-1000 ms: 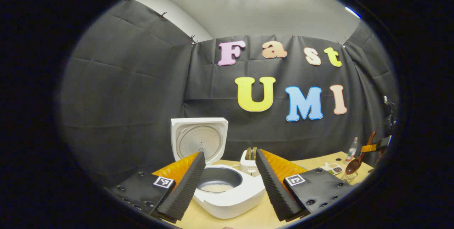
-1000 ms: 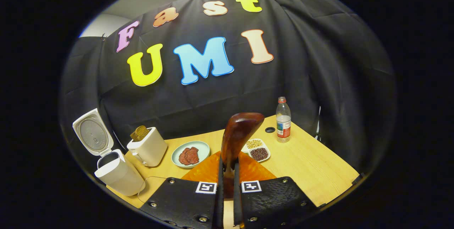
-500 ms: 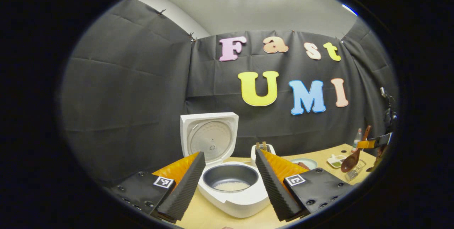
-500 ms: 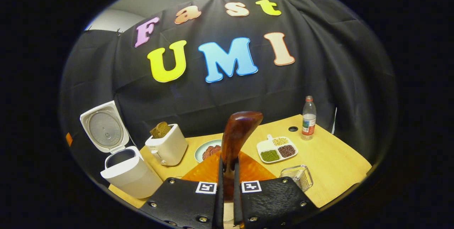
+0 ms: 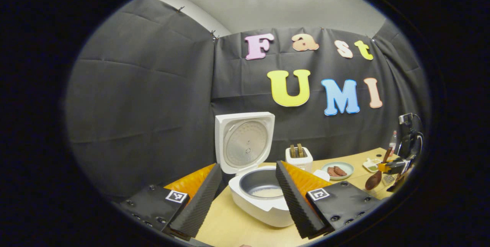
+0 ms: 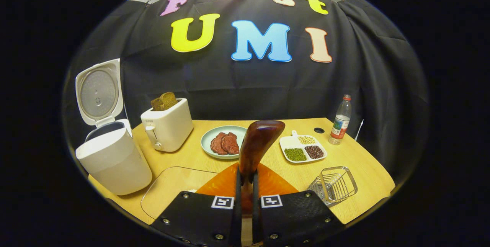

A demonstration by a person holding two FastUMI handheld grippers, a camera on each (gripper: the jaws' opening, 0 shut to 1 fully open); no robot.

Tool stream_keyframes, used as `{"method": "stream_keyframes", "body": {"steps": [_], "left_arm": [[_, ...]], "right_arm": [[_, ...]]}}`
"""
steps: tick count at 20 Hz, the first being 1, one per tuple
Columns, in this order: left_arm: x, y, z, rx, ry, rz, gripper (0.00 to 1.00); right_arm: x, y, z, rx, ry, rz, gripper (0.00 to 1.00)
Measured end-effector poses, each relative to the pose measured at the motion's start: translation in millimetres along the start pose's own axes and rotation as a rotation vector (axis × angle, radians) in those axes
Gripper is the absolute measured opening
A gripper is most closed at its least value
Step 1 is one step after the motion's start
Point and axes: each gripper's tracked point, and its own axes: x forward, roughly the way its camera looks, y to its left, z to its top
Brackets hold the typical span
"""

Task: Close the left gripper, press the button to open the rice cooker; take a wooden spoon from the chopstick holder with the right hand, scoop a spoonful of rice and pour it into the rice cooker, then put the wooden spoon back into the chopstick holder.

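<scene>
Right tongs (image 6: 245,185) lowered, clenched on wooden spoon (image 6: 257,143), left tongs (image 5: 249,197) released

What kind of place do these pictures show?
Probably a staged kitchen table in a recording booth: an open rice cooker, a toaster holding bread, and a plate of meat on a wooden table.

One rice cooker (image 6: 111,155), one toaster (image 6: 167,125), one plate (image 6: 209,141), one bottle (image 6: 340,120), one wire holder (image 6: 334,185).

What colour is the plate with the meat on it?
Pale green plate; it shows best in the right gripper view.
</scene>
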Motion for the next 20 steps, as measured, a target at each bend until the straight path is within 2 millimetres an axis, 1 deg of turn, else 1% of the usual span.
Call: {"method": "stream_keyframes", "body": {"steps": [3, 6, 8, 10, 11, 12, 14, 16, 17, 20], "left_arm": [[1, 7, -1, 0.003, 0.003, 0.006, 0.98], [2, 8, -3, 0.001, 0.005, 0.003, 0.98], [3, 8, -5, -0.007, 0.007, -0.002, 0.98], [4, 7, -6, -0.013, 0.011, -0.007, 0.98], [4, 6, -6, -0.015, 0.012, -0.011, 1.00], [3, 6, -7, -0.014, 0.013, -0.013, 0.98], [3, 8, -8, -0.011, 0.016, -0.013, 0.98], [4, 9, -9, -0.014, 0.018, -0.011, 1.00], [4, 10, -9, -0.015, 0.018, -0.009, 0.98], [6, 12, -11, -0.018, 0.019, -0.003, 0.98]], "right_arm": [[4, 15, -11, -0.025, 0.022, 0.000, 0.11], [3, 39, -17, -0.018, 0.036, 0.035, 0.12], [-2, 55, -22, 0.008, 0.052, 0.071, 0.11], [-5, 66, -25, 0.033, 0.063, 0.097, 0.11], [-6, 71, -25, 0.045, 0.069, 0.110, 0.12], [-7, 75, -27, 0.059, 0.076, 0.123, 0.11], [-9, 83, -28, 0.122, 0.094, 0.159, 0.11], [-10, 87, -29, 0.228, 0.119, 0.185, 0.11], [-10, 87, -30, 0.291, 0.134, 0.195, 0.11], [-6, 79, -34, 0.501, 0.182, 0.210, 0.11]]}}
